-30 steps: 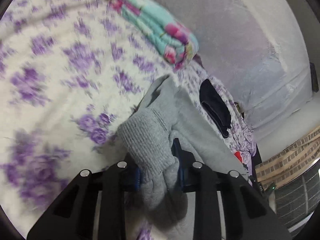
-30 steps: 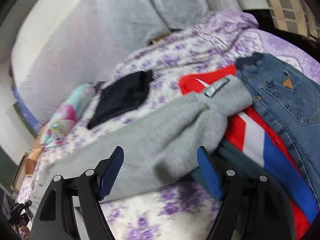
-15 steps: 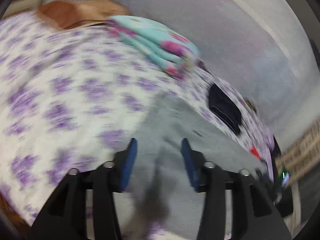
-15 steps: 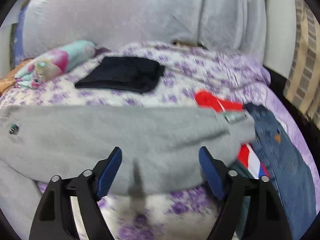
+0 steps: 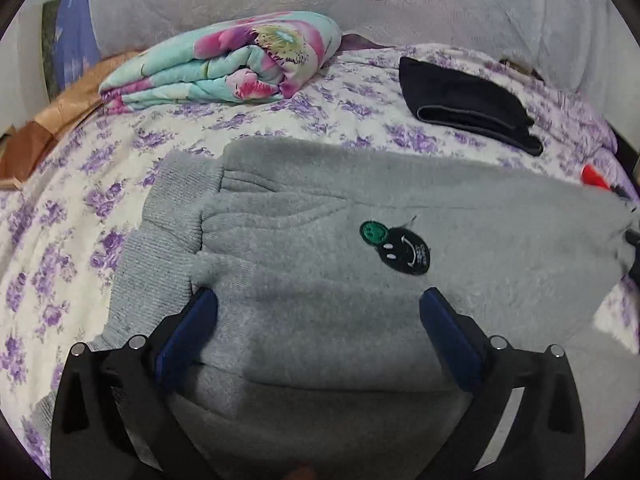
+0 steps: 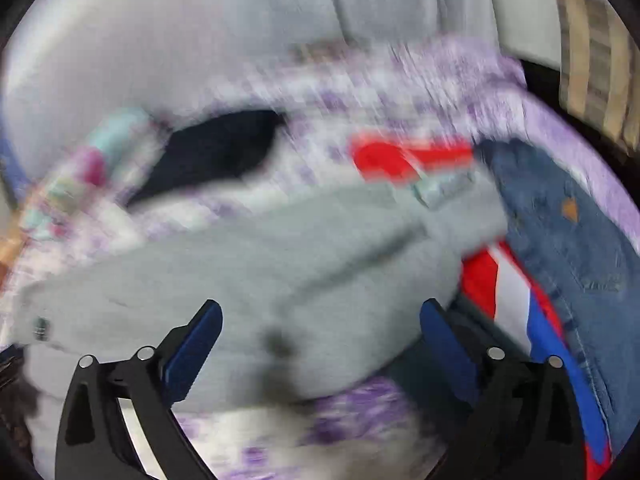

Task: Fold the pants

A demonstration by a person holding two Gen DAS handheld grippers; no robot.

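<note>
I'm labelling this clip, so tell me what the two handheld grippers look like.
The left gripper and right gripper look alike: matte black angular frames, each with two fingers lined with dark blue pads, and round silver screw heads on each side. No cables, markings or sleeves are visible.

Small lettering on the grey pants' (image 5: pixel 400 280) smiley patch (image 5: pixel 406 252) is too tiny to read

Soft light; right view motion-blurred.

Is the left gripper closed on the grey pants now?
No. The left gripper has its jaws wide apart over the grey pants, gripping nothing.
</note>
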